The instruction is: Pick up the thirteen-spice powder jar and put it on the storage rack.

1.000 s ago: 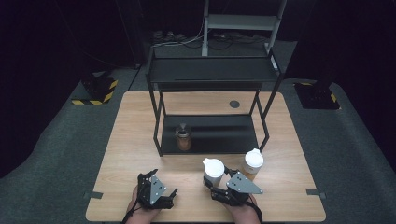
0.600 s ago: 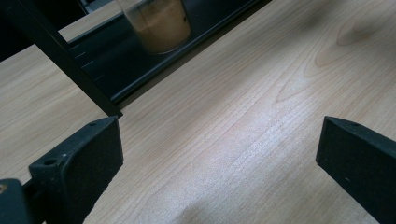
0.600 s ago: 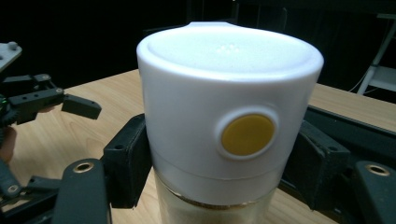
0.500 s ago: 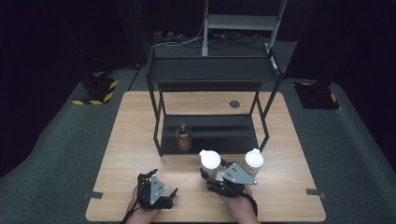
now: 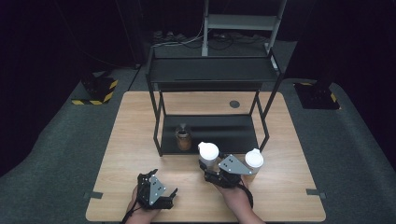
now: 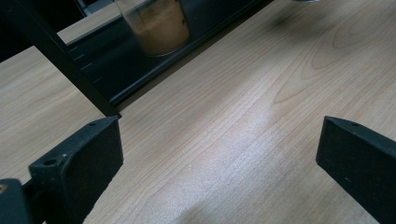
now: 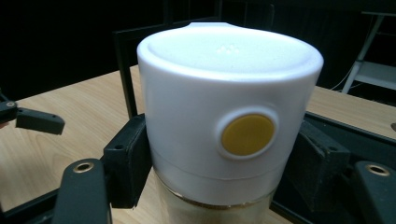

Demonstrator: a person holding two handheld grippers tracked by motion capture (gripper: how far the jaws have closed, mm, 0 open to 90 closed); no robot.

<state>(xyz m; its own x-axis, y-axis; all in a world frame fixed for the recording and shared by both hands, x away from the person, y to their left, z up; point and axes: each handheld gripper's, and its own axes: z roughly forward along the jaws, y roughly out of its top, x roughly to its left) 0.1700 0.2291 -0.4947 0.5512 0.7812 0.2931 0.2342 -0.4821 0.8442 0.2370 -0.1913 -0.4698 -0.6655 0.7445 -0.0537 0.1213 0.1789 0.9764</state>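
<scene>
Centrally, a light wooden bench (image 5: pixel 140 140) is seen from above, carrying a black two-tier metal rack (image 5: pixel 210 74). On the rack's lower shelf (image 5: pixel 224 130), toward its left front, a small glass jar (image 5: pixel 183 139) with brownish contents is set.

Just in front of the rack, two white-lidded jars are seen on the bench. The left one, a white-lidded jar (image 7: pixel 229 126), is held by the right gripper (image 5: pixel 219 175); its jaws are pressed against the jar's sides just below the lid, where clear glass and pale contents are glimpsed. A yellow round dot is carried on the lid's side. The second white-lidded jar (image 5: pixel 253 161) stands just beside the gripper, to its right.

Nearer the bench's front edge, the left gripper (image 5: pixel 156 193) is held low, its jaws spread wide over bare wood with nothing between them.

The gripped jar is judged to be rigid, smooth and breakable, moderately weighted by its fill. The glass may prove slippery, so a hold on the body just under the lid's rim is judged soundest, since the lid's overhang would stop a downward slip.
</scene>
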